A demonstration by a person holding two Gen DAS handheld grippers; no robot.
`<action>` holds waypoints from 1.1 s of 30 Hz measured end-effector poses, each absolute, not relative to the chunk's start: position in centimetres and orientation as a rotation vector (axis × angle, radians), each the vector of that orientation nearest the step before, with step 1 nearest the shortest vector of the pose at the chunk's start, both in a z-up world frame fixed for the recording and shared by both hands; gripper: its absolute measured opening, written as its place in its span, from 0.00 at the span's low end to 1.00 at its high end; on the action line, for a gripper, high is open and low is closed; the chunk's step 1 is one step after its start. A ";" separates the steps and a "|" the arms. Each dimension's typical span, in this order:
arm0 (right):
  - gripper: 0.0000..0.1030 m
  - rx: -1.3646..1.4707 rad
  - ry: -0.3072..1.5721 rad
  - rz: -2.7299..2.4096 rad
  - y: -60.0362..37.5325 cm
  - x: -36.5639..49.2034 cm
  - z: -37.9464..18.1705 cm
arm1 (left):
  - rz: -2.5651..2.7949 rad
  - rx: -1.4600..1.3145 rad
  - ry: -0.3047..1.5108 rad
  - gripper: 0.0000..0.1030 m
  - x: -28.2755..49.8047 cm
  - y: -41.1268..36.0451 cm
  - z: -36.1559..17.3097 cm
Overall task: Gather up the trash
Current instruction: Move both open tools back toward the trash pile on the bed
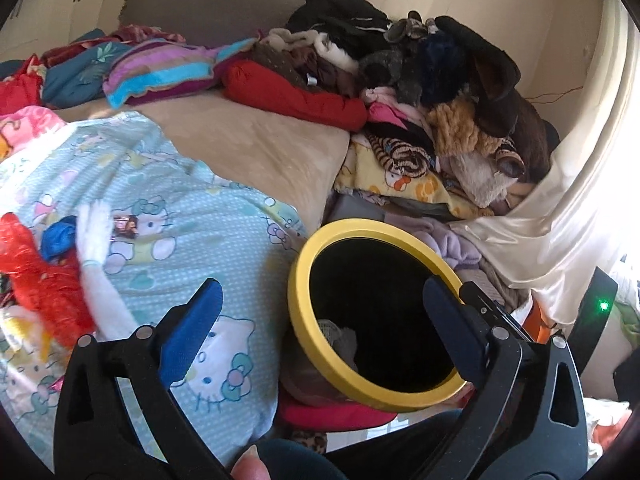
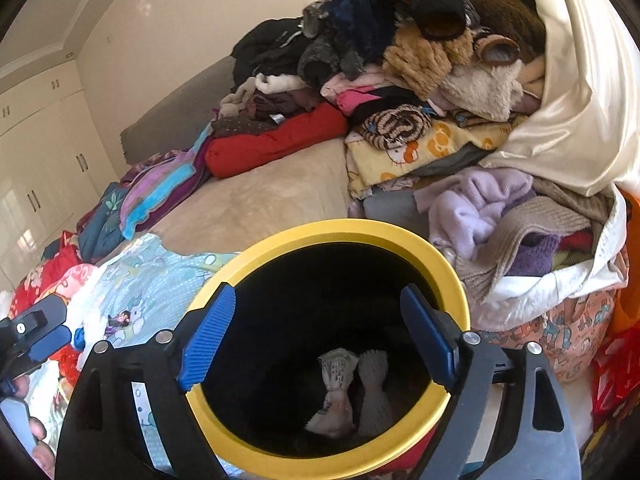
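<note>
A black bin with a yellow rim (image 1: 298,292) stands tilted against the bed. My right gripper (image 2: 320,336) is open over its mouth, with nothing between the blue pads. Inside the bin (image 2: 340,232) lie a crumpled printed paper (image 2: 336,392) and a white tissue (image 2: 374,392). My left gripper (image 1: 320,332) is open too and holds nothing; its right finger overlaps the bin's rim in this view. On the Hello Kitty quilt (image 1: 180,208) to its left lie a red crinkly wrapper (image 1: 36,276), a blue wrapper (image 1: 60,236), a white paper strip (image 1: 96,248) and a small sweet wrapper (image 1: 126,226).
A tall heap of clothes (image 1: 440,100) fills the bed's right side and rises behind the bin. A beige blanket (image 1: 256,144) covers the middle. A cream curtain (image 1: 576,208) hangs at the right. White wardrobes (image 2: 36,152) stand at the far left. A thumb (image 1: 248,464) shows at the bottom.
</note>
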State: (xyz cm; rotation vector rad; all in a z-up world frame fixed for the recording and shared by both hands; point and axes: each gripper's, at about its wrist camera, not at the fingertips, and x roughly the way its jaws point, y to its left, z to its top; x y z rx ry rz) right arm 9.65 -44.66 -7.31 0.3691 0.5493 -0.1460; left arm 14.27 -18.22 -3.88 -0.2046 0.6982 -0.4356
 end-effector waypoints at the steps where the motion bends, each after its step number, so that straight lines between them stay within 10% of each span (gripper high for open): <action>1: 0.81 0.364 0.547 -0.140 -44.4 9.6 -7.2 | -0.428 -0.198 0.687 0.89 14.0 -17.9 -3.6; 33: 0.91 0.218 0.507 0.143 -32.4 7.3 -2.0 | -0.259 -0.253 0.492 0.89 10.5 -6.4 0.1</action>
